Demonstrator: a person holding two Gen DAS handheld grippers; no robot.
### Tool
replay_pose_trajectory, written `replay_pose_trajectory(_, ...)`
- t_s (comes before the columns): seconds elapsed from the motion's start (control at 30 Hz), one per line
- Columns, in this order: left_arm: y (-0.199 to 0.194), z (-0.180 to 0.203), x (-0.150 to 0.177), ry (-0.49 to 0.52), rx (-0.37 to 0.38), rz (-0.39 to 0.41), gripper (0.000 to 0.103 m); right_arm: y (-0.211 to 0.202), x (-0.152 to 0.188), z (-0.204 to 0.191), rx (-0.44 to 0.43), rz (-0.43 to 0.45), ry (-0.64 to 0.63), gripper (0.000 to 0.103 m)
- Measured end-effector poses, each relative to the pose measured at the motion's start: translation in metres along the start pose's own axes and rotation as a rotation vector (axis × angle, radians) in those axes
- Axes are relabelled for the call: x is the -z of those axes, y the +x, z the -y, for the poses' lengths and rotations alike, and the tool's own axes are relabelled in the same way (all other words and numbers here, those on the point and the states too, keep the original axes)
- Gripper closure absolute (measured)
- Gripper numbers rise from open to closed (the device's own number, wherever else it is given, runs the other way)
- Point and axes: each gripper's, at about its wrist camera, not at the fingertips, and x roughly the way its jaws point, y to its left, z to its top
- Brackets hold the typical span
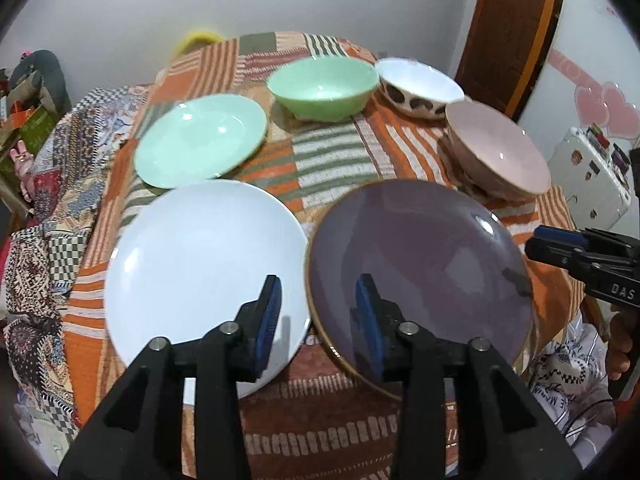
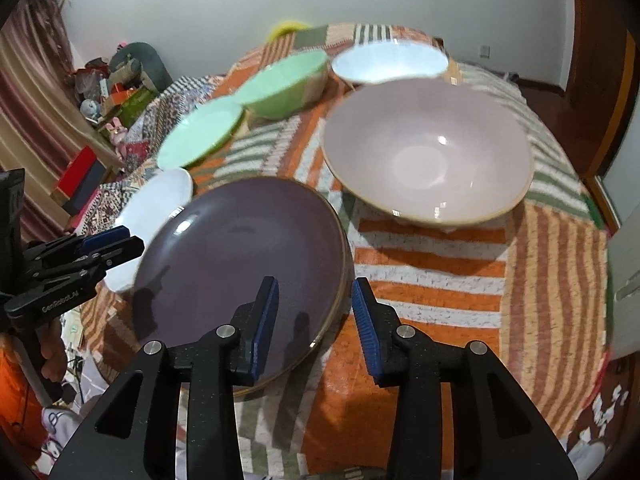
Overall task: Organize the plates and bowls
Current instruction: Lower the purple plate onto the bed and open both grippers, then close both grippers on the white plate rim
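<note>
A purple plate (image 1: 420,264) and a white plate (image 1: 200,264) lie side by side at the near edge of the table. A mint plate (image 1: 200,140) lies behind the white one. A green bowl (image 1: 324,88), a white spotted bowl (image 1: 416,84) and a pink bowl (image 1: 500,156) stand at the back and right. My left gripper (image 1: 318,320) is open, above the gap between the white and purple plates. My right gripper (image 2: 314,320) is open, astride the right rim of the purple plate (image 2: 240,264), with the pink bowl (image 2: 428,152) beyond it.
A striped patchwork cloth (image 2: 432,264) covers the round table. A brown door (image 1: 512,20) stands at the far right. Clutter and boxes (image 2: 112,88) sit on the floor at the left. The right gripper shows at the right of the left wrist view (image 1: 560,248).
</note>
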Motion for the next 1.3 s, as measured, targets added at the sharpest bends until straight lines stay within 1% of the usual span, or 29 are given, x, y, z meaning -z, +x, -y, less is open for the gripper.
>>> replay_pose_trajectory(0.03,-0.006,-0.002,0.0,-0.005,-0.005,0.015,0.061,-0.006,-0.001,-0.002,-0.001,0.018,-0.009,0.067)
replay_pose_trajectory(0.1,-0.019,-0.005,-0.002,-0.014,-0.013,0.047,0.058,-0.014,-0.005,-0.009,-0.001,0.053,-0.025,0.062)
replay_pose_trajectory(0.23,-0.048,-0.01,-0.007,-0.031,-0.039,0.124,0.044,-0.033,-0.012,-0.022,-0.013,0.129,-0.066,0.058)
replay_pose_trajectory(0.33,-0.076,-0.013,-0.011,-0.039,-0.069,0.207,0.036,-0.048,-0.02,-0.037,-0.019,0.194,-0.106,0.05)
replay_pose_trajectory(0.4,-0.089,-0.015,-0.014,-0.041,-0.078,0.244,0.032,-0.054,-0.024,-0.049,-0.023,0.23,-0.134,0.042)
replay_pose_trajectory(0.5,-0.107,-0.02,-0.016,-0.057,-0.09,0.303,0.023,-0.063,-0.028,-0.065,-0.032,0.292,-0.175,0.033)
replay_pose_trajectory(0.53,-0.114,-0.024,-0.016,-0.069,-0.09,0.326,0.021,-0.065,-0.028,-0.069,-0.037,0.304,-0.182,0.031)
replay_pose_trajectory(0.6,-0.122,-0.029,-0.016,-0.086,-0.09,0.349,0.02,-0.067,-0.031,-0.079,-0.049,0.33,-0.202,0.026)
replay_pose_trajectory(0.67,-0.129,-0.035,-0.015,-0.099,-0.089,0.359,0.02,-0.067,-0.034,-0.089,-0.067,0.345,-0.223,0.025)
replay_pose_trajectory(0.73,-0.134,-0.041,-0.015,-0.117,-0.093,0.364,0.02,-0.065,-0.036,-0.097,-0.078,0.348,-0.241,0.022)
replay_pose_trajectory(0.8,-0.138,-0.047,-0.013,-0.135,-0.098,0.37,0.02,-0.061,-0.037,-0.107,-0.086,0.353,-0.265,0.015)
replay_pose_trajectory(0.87,-0.14,-0.054,-0.011,-0.15,-0.108,0.373,0.02,-0.06,-0.035,-0.114,-0.09,0.361,-0.289,0.012)
replay_pose_trajectory(0.97,-0.142,-0.063,-0.007,-0.154,-0.132,0.372,0.02,-0.053,-0.035,-0.126,-0.109,0.36,-0.31,0.003)
replay_pose_trajectory(1.03,-0.139,-0.07,-0.005,-0.149,-0.151,0.368,0.019,-0.047,-0.035,-0.131,-0.134,0.354,-0.313,0.002)
replay_pose_trajectory(1.13,-0.136,-0.08,-0.001,-0.159,-0.166,0.361,0.016,-0.036,-0.038,-0.137,-0.175,0.326,-0.307,0.002)
replay_pose_trajectory(1.23,-0.13,-0.091,0.004,-0.166,-0.196,0.361,0.016,-0.022,-0.042,-0.144,-0.176,0.296,-0.301,0.002)
replay_pose_trajectory(1.3,-0.123,-0.099,0.005,-0.168,-0.216,0.345,0.015,-0.014,-0.045,-0.147,-0.168,0.28,-0.298,0.002)
